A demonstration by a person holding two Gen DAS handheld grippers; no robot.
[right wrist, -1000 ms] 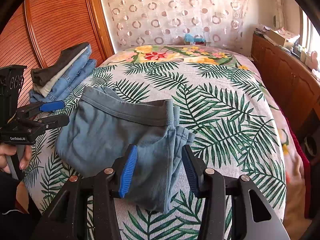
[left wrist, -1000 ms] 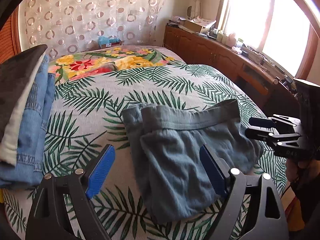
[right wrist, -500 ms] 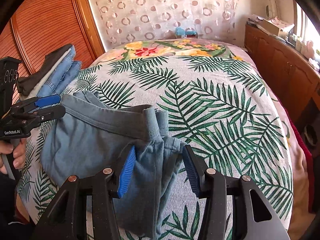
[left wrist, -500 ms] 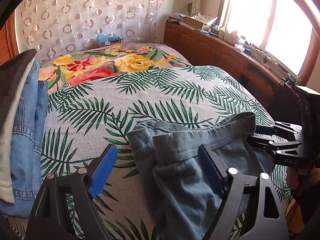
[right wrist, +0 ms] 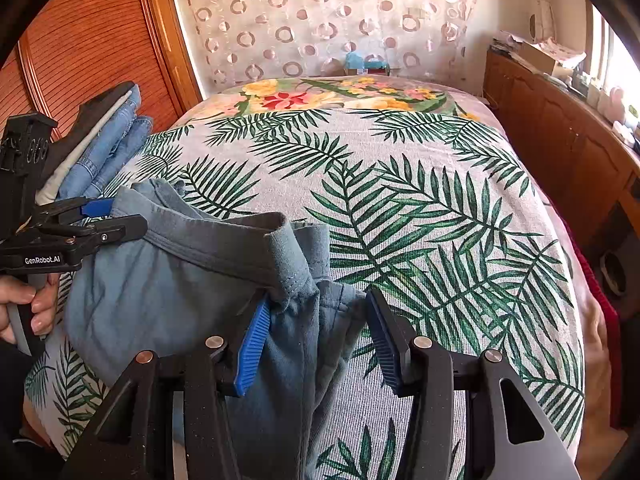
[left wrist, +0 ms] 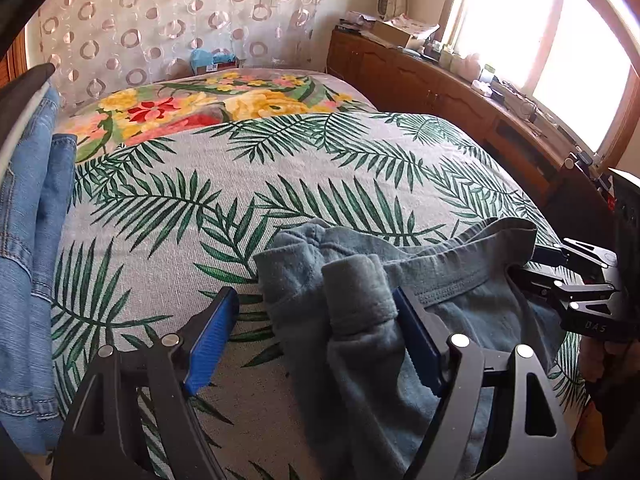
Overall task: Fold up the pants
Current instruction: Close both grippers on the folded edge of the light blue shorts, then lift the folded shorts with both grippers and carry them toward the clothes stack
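Left wrist view: your left claw [left wrist: 316, 340] stood wide, its jaws having just been closing a little, with the bunched left end of the blue-grey pants [left wrist: 360, 320] between them; the right blue pad [left wrist: 416, 340] lay against the cloth while the left pad [left wrist: 210, 346] stood clear of it, over the bed [left wrist: 280, 168]. The pants sat low and right of centre in this frame, on the palm-leaf cover, their waistband running toward the right edge. There your right claw [left wrist: 536, 264] appeared (seen side-on), at the other end of the waistband.

Right wrist view: your right claw [right wrist: 316, 340] stood at a middling width around the pants [right wrist: 180, 280], the left pad [right wrist: 252, 348] touching the cloth and the right pad [right wrist: 384, 340] just beside it; whether it gripped could not be told. Your left claw [right wrist: 116, 220] and the hand [right wrist: 32, 304] holding it occupied the left edge. A stack of folded jeans [right wrist: 108, 152] lay at the upper left, against the wooden wardrobe [right wrist: 88, 40].
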